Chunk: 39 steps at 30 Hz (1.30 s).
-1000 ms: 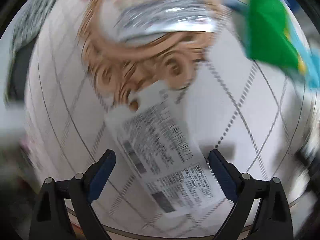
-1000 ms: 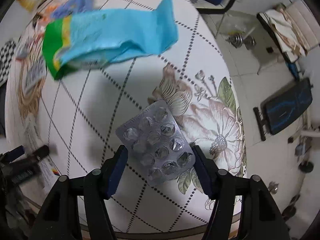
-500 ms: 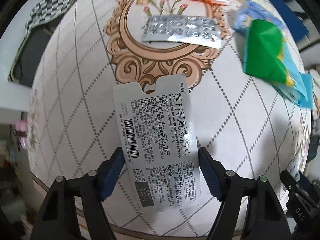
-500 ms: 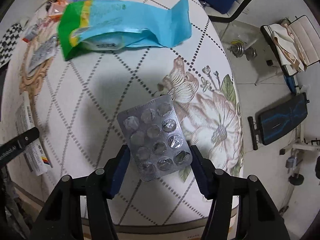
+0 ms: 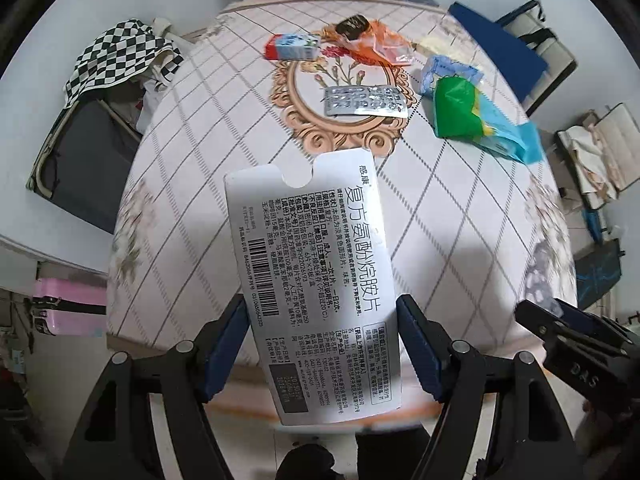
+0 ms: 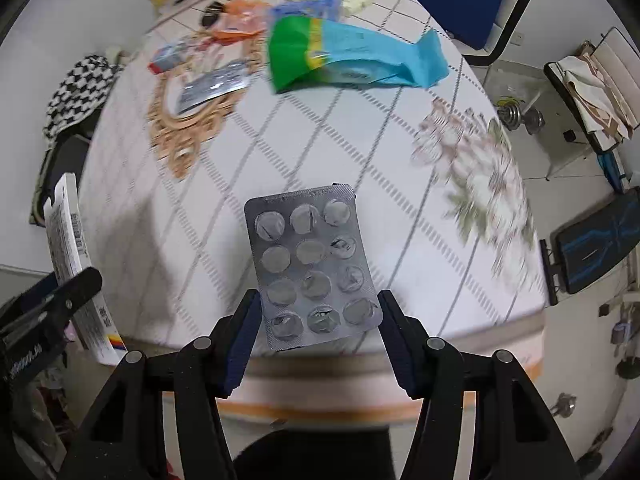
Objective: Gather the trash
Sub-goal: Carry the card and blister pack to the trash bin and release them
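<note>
We are holding a flat white printed medicine carton (image 5: 316, 276) in the left gripper (image 5: 320, 348), its two blue fingers (image 5: 224, 352) pressing on the carton's long edges near its lower end, so most of the carton is sticking out forward past the fingertips, above the near edge of the round table (image 5: 200, 208) with its white diamond-patterned cloth. The fingers are standing partly apart, only as wide as the carton.

In the right gripper (image 6: 318, 336) we are gripping a silver foil blister sheet (image 6: 312, 268), the blue fingers (image 6: 394, 336) squeezing its two side edges at the lower rows; the jaws are standing about half open, as wide as the sheet. We are counting twelve blister pockets on it, in four rows of three, several torn open.

Still lying on the table, we are counting one larger silver blister sheet (image 5: 366, 101) inside the ornate tan frame print, one green and light blue plastic wrapper (image 5: 476, 120) to its right, one small red and blue box (image 5: 294, 47) at the far side, one crumpled orange wrapper (image 5: 374, 46) beside that box, and one small blue packet (image 5: 448, 72) just behind the green wrapper.
</note>
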{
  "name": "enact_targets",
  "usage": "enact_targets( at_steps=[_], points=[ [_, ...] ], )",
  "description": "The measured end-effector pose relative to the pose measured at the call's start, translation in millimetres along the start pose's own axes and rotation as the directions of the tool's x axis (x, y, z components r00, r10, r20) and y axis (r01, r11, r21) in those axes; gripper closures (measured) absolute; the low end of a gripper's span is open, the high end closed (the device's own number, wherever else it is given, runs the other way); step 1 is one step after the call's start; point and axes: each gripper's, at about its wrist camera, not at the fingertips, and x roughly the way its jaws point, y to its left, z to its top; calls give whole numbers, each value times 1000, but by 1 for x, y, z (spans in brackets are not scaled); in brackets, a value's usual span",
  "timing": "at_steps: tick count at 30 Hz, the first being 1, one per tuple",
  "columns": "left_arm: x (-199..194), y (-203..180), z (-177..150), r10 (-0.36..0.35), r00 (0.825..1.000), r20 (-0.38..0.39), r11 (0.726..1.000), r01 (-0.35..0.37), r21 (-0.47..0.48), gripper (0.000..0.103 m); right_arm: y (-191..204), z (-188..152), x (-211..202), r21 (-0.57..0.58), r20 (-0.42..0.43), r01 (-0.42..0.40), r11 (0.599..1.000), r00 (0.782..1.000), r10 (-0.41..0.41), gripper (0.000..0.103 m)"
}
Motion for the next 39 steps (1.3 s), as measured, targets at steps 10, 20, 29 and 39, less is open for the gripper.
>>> enact_targets(
  at_steps=[10, 20, 29, 39],
  points=[
    [2, 90, -155, -156, 981, -118, 986, 148, -74, 31, 22, -173, 14, 174, -61, -150, 973, 985, 163, 43],
    [230, 113, -266, -257, 892, -372, 954, 173, -246, 31, -10, -291, 190, 321, -248, -110, 941, 949, 195, 43],
    [404, 103, -291, -316, 825, -468, 937, 192, -293, 28, -41, -325, 384, 322, -343, -106, 941, 913, 221, 43],
    [377, 118, -303, -135, 911, -390, 975, 51, -218, 8, -35, -341, 453, 301, -399, -158, 940, 875, 275, 10]
  ],
)
